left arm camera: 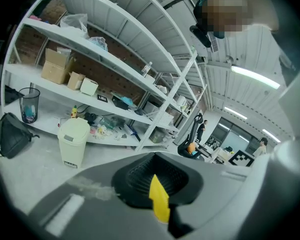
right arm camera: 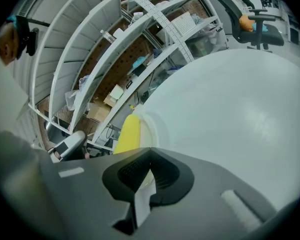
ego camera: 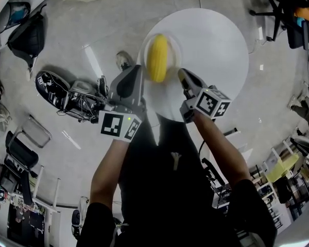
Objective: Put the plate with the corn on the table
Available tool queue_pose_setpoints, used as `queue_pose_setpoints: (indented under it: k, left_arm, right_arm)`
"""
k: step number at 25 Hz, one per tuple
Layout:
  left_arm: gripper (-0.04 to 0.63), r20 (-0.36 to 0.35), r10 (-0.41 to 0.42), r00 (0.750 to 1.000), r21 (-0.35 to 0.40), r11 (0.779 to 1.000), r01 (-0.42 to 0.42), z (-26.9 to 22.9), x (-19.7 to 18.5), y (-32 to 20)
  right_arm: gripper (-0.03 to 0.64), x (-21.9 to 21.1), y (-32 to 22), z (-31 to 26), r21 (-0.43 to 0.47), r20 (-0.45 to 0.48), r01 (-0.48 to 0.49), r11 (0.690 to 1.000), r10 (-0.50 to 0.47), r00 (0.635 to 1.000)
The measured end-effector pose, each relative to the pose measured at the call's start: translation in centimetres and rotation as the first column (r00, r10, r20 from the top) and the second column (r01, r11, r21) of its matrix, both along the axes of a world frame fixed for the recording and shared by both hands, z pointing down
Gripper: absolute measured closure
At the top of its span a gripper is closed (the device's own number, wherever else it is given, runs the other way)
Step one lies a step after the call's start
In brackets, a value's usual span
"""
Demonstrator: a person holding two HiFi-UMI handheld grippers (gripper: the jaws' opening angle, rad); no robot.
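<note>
Plate point(ego camera: 176, 49) with the corn point(ego camera: 157, 58): sat at the near edge of the table point(ego camera: 219, 48), resting or just above, unclear. Pinched at the rim by right gripper point(ego camera: 184, 77); left gripper point(ego camera: 139, 75) clamped on a yellow sliver point(left arm camera: 159, 204), seemingly corn. Left to do: settling, letting go.

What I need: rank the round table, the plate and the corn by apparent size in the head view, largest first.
1. round table, by far the largest.
2. plate, its white rim faint against the table.
3. corn, lying within the plate's outline.
Nearness to the camera does not upset this order.
</note>
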State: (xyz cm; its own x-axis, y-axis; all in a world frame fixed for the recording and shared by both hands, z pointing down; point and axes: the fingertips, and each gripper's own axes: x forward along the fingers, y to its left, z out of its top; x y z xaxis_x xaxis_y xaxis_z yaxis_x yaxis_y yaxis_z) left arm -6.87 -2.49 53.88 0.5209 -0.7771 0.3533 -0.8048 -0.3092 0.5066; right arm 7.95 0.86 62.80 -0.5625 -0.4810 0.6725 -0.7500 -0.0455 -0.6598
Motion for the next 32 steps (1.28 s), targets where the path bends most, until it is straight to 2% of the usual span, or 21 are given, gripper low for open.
queue_pose_setpoints:
  k: [11,20,32]
  left_arm:
    - [0.593,0.015,0.014,1.000,0.025,1.000,-0.015,-3.2,0.5,0.3]
    - [0.593,0.019,-0.012,1.000,0.035,0.999,0.012,-5.6,0.5,0.9]
    - [0.593,0.013,-0.059,0.998,0.099,0.993,0.057,-11.2,0.6,1.5]
  right_arm:
    - [0.607,-0.5,-0.5,-2.8,0.033,0.012,-0.003,0.999,0.002,1.000]
    - [0.607,-1.1,-0.7,-6.0,0.058,0.012,0.030,0.998,-0.031,0.999]
    - [0.607,-1.1,-0.4,-10.4,0.108,-0.017,0.048,0.993,-0.046,0.999]
